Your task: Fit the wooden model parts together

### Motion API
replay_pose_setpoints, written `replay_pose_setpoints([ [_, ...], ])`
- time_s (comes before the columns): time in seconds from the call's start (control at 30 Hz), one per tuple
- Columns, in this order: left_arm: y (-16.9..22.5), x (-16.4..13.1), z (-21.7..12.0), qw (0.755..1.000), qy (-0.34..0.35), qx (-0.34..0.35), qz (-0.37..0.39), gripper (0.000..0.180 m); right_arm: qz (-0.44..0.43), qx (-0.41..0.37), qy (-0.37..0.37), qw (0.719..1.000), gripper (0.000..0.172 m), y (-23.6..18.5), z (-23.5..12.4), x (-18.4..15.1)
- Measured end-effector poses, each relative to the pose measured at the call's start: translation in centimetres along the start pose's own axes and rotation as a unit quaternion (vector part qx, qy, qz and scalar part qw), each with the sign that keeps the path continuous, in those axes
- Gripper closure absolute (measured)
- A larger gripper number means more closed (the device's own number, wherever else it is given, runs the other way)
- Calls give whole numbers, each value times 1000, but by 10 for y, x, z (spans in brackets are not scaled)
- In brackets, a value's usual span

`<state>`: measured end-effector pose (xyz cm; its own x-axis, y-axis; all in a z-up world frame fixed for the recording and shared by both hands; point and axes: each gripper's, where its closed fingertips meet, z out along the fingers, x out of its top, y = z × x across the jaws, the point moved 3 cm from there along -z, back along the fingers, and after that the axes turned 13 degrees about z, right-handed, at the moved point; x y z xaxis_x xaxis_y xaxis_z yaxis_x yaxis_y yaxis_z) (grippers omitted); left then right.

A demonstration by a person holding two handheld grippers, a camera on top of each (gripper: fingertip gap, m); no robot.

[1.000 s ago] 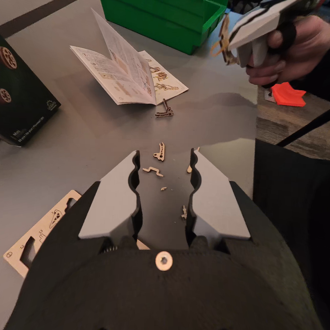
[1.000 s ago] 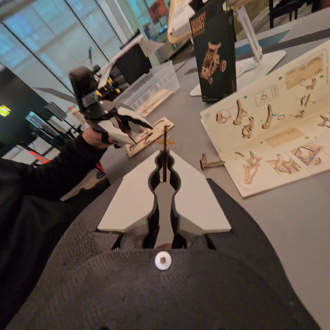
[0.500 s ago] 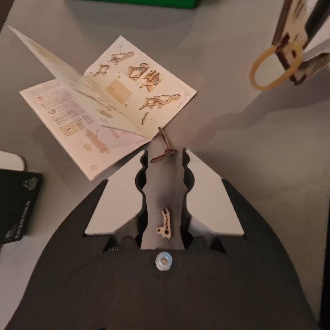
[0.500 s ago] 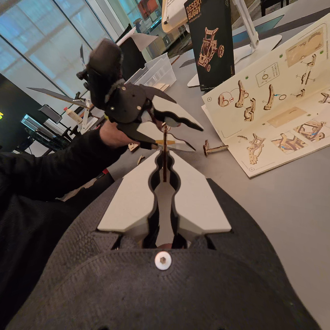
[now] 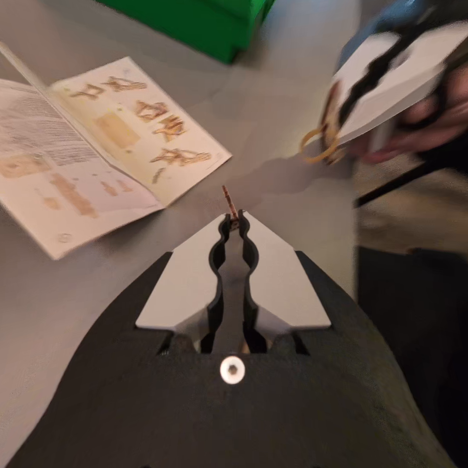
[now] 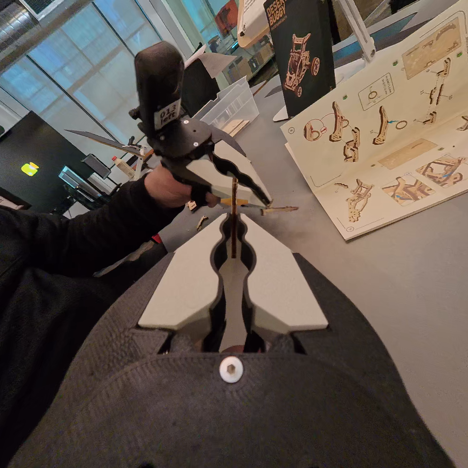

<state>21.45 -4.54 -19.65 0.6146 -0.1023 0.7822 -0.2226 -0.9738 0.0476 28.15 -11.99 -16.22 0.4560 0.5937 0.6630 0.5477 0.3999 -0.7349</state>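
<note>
Now pickup step: left gripper [image 5: 233, 217] clamped on small wooden part [image 5: 229, 200] beside booklet [image 5: 101, 152], right gripper [image 6: 233, 217] pinching banded wooden piece [image 6: 234, 215]; next likely aligning both.

Grey table [image 6: 379, 291], large windows [image 6: 83, 65], dim light

Left wrist view: dim, warm-toned, heavily motion-blurred. The instruction booklet [image 5: 106, 152], green bin [image 5: 202, 27] and the far gripper [image 5: 395, 83] smear outward; only the near black housing stays sharp. A soft, diffuse shadow lies on the grey table [image 5: 266, 172]. Right wrist view: brighter and mostly sharp, daylight entering through the large windows [image 6: 83, 65] at upper left, with mild glare there. Wide-angle distortion bends lines towards the edges in both views.
</note>
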Motion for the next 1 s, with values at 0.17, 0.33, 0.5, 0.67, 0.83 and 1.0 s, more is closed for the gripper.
replay_pose_setpoints([
  [0.17, 7, 23, -46, 947, 216, -148, -185, 177, 17, 49, 28, 998, 171, -14, -2, 11],
  [0.33, 10, 32, -95, 865, 387, -195, -252, 177, 31, 109, 74, 991, 171, -39, 7, 28],
  [0.5, 15, 33, -125, 806, 479, -216, -272, 177, 30, 163, 69, 984, 171, -64, 35, 41],
  [0.67, 20, 22, -140, 759, 534, -234, -290, 177, 48, 202, 57, 977, 171, -75, 62, 44],
  [0.83, 19, 9, -142, 740, 553, -237, -302, 177, 119, 245, 80, 959, 171, -73, 87, 45],
  [1.0, 16, 1, -140, 732, 557, -243, -307, 177, 139, 268, 78, 950, 171, -74, 112, 44],
])
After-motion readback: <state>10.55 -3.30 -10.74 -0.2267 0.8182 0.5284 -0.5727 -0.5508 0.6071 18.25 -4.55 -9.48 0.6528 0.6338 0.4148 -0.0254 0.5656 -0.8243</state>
